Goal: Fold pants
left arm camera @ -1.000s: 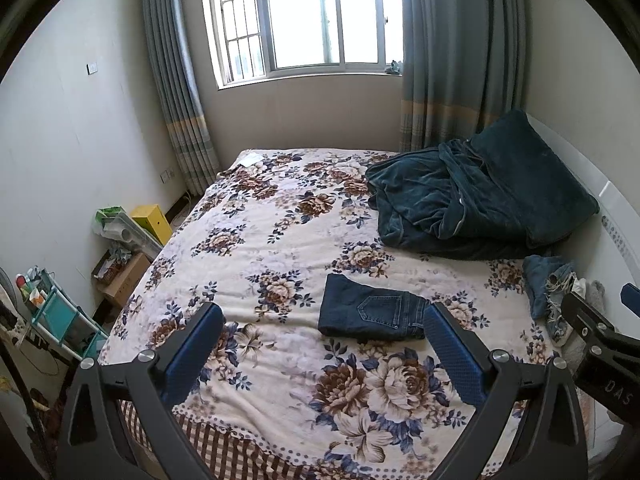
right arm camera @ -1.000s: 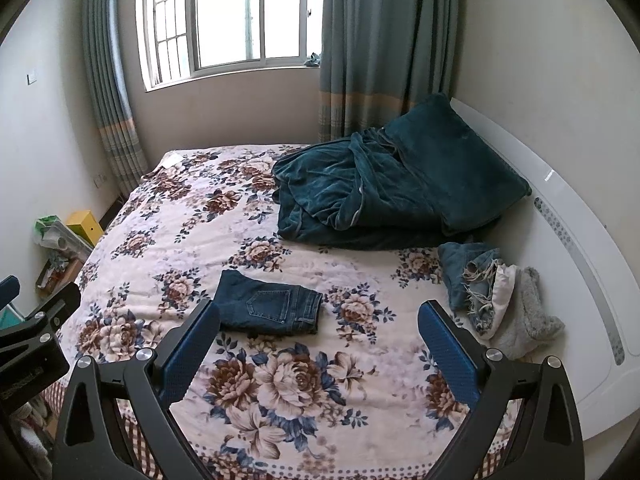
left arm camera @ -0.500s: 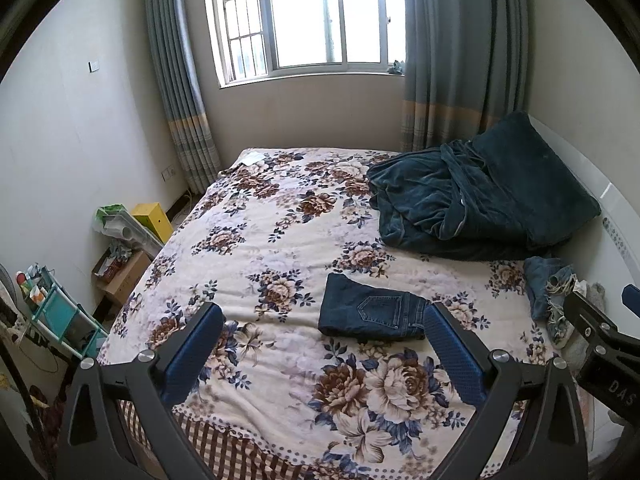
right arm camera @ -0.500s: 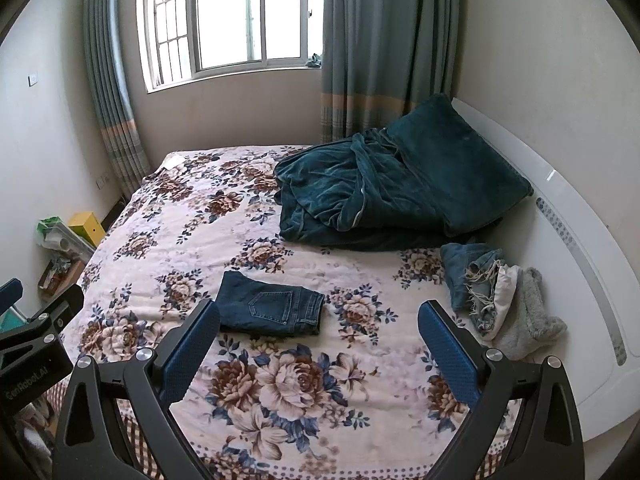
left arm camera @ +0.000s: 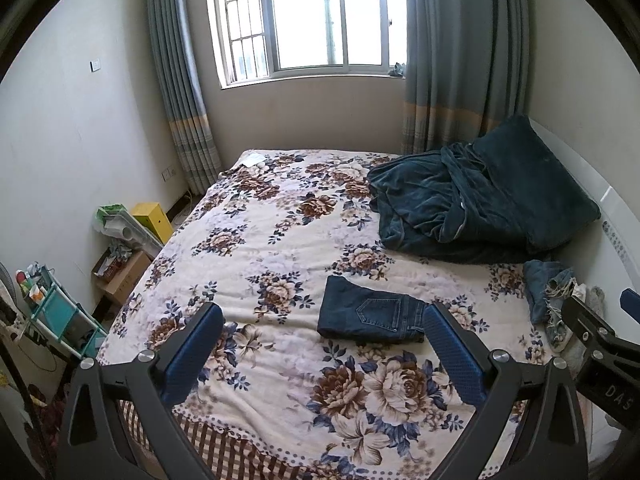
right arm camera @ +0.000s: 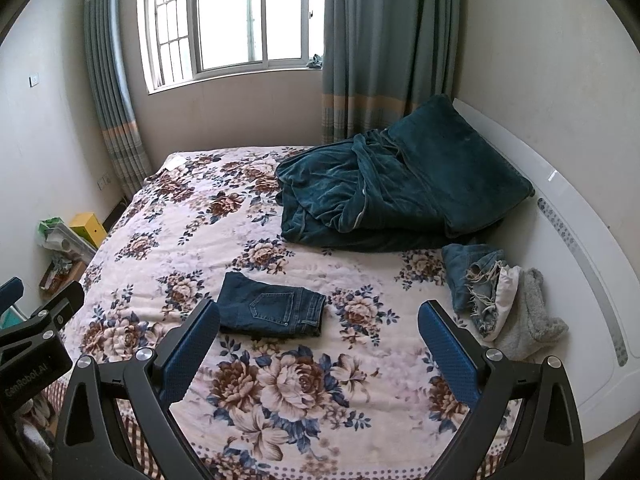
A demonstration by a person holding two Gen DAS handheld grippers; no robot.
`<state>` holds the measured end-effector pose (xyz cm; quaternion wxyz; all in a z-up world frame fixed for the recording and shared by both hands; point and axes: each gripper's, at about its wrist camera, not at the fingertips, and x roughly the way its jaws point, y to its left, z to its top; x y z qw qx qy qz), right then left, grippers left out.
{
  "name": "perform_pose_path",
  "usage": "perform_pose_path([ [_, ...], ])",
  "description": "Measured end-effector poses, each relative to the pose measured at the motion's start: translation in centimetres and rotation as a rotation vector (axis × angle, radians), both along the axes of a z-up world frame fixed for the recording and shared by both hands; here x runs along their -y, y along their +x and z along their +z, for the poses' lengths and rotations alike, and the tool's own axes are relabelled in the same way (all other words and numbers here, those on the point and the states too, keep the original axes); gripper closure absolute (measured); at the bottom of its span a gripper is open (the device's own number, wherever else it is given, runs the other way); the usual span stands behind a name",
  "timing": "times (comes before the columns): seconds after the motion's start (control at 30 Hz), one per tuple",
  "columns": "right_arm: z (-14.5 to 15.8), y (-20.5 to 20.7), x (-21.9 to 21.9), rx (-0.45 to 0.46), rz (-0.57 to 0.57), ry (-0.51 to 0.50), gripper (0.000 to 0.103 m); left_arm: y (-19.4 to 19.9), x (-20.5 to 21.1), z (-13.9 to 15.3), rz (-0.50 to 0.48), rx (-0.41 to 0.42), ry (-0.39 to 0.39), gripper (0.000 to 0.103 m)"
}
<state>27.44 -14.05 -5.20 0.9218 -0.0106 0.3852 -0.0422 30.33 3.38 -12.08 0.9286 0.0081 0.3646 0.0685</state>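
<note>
The dark blue denim pants (left arm camera: 370, 314) lie folded into a small flat bundle on the bed with the flowery cream blanket (left arm camera: 260, 248), near the foot end and about in the middle. A back pocket faces up.

The left tongs (left arm camera: 322, 326) are held above the near edge of the bed, spread wide, with nothing between the blue pads (left arm camera: 192, 354). The right tongs (right arm camera: 318, 322) are spread wide too and hold nothing. Both are apart from the pants.

A rumpled dark teal velvet blanket (right arm camera: 360, 196) is heaped at the far right of the bed, against a teal pillow (right arm camera: 452, 160). Just right of the pants, by the white headboard (right arm camera: 580, 240), sits a small pile of clothes: frayed light blue jeans (right arm camera: 476, 276) and a fuzzy grey thing (right arm camera: 528, 320).
</note>
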Motion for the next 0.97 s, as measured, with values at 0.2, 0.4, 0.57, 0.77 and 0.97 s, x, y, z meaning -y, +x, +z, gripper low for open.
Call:
perform_pose_path([
  [0.2,-0.08,-0.13,0.05,0.0,-0.001,0.003,0.002,0.12,0.31,0.07,0.001,0.002,0.006,0.0],
  [0.4,-0.08,-0.11,-0.03,0.002,-0.003,0.003,0.002,0.03,0.33,0.03,0.007,0.002,0.004,0.0],
  [0.57,-0.21,-0.25,0.11,0.002,-0.002,0.0,0.002,0.07,0.38,0.01,0.005,0.002,0.002,0.0],
  [0.77,-0.21,-0.32,0.01,0.001,-0.005,0.003,0.002,-0.02,0.31,0.01,0.006,0.002,0.006,0.0],
  [0.97,-0.25,-0.44,0.04,0.004,-0.008,0.005,0.002,-0.09,0.63,0.43,0.01,0.022,0.022,0.0],
])
